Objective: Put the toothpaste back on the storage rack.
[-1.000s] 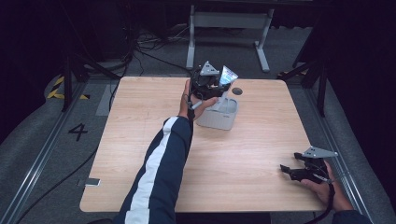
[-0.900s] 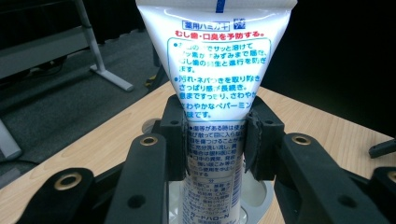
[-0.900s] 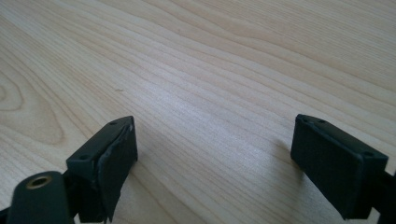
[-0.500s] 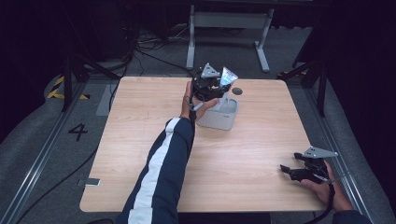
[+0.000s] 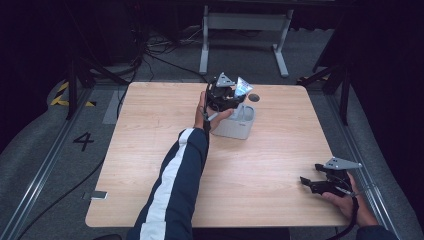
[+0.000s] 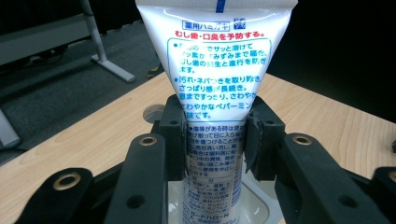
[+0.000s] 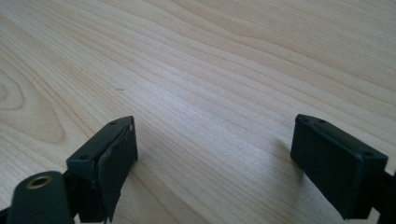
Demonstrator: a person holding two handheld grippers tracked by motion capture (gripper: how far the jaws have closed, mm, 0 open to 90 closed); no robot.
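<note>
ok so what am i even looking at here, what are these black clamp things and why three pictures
A person sits at a light wooden table holding a black two-jaw gripper in each hand. One camera looks down from above; the others ride on each gripper, looking along its jaws. The left gripper, at the table's far side, is clamped on a white toothpaste tube with blue and red print, held upright over a small white rectangular container. The right gripper sits near the table's near right corner, jaws open, holding nothing.
</note>
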